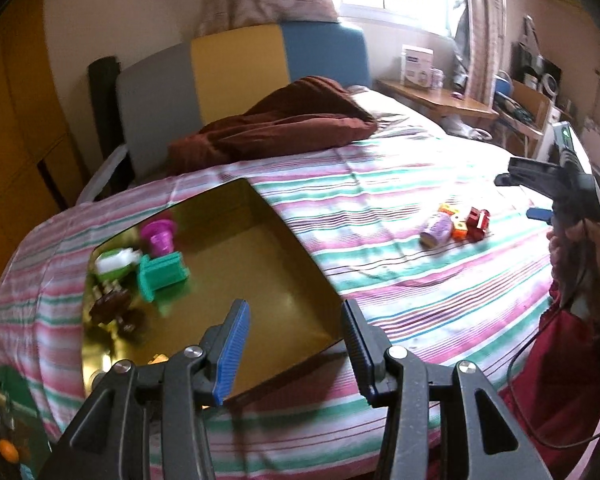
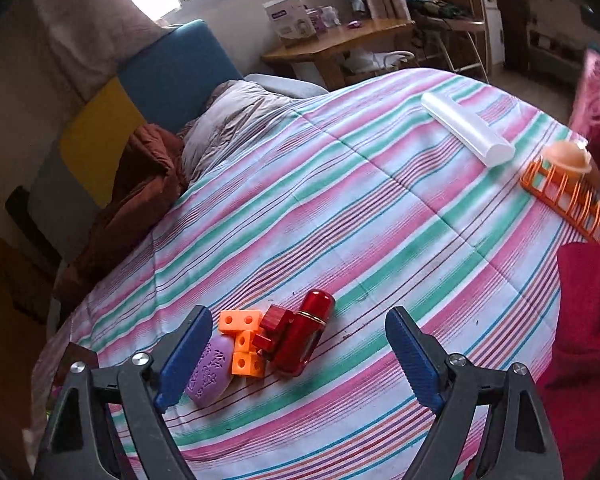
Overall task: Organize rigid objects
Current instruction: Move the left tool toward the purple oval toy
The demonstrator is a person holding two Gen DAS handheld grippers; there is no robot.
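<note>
Hovering right claw [image 2: 296, 364], jaws opening and empty, over red cylinder [image 2: 305, 334] lying mid-bed; looking light, stiff, glossy-slippery, best pinched across its middle. Left claw [image 1: 296, 356] parted, empty.

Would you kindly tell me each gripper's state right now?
Left gripper: open, holding nothing.
Right gripper: open, jaws widening, holding nothing.

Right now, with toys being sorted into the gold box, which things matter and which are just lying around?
For the job:
- gold box, holding a pink cup and green block
- purple piece
- orange blocks
- red case

Lying about:
- brown blanket
- white tube
- orange rack
- desk
</note>
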